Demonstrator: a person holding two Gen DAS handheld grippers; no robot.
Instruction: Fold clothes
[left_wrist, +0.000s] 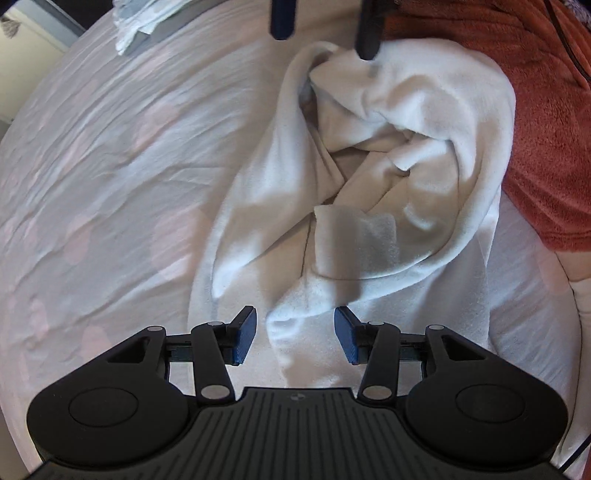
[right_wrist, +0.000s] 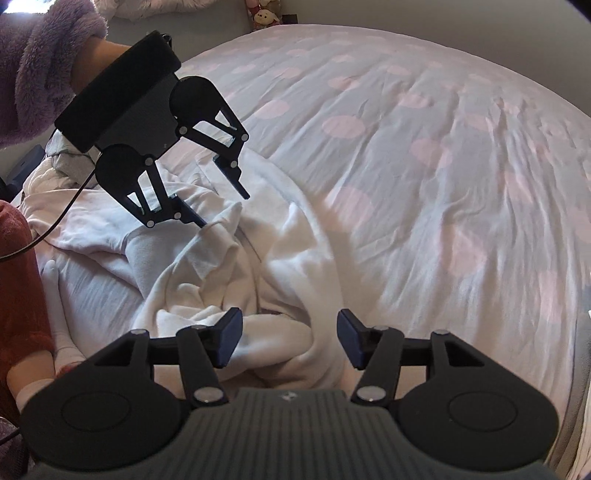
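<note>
White fleece garment (left_wrist: 369, 177) is seen lying crumpled and twisted on the spotted bed sheet (left_wrist: 110, 166), beside a rust-coloured fleece (left_wrist: 535, 122). No fold is judged done; spreading flat and all folds remain. The left gripper (left_wrist: 294, 338) and right gripper (right_wrist: 288, 338) are held released, jaws apart, nothing grasped.

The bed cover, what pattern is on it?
Pale bed cover with big pink dots, clearest in the right wrist view.
</note>
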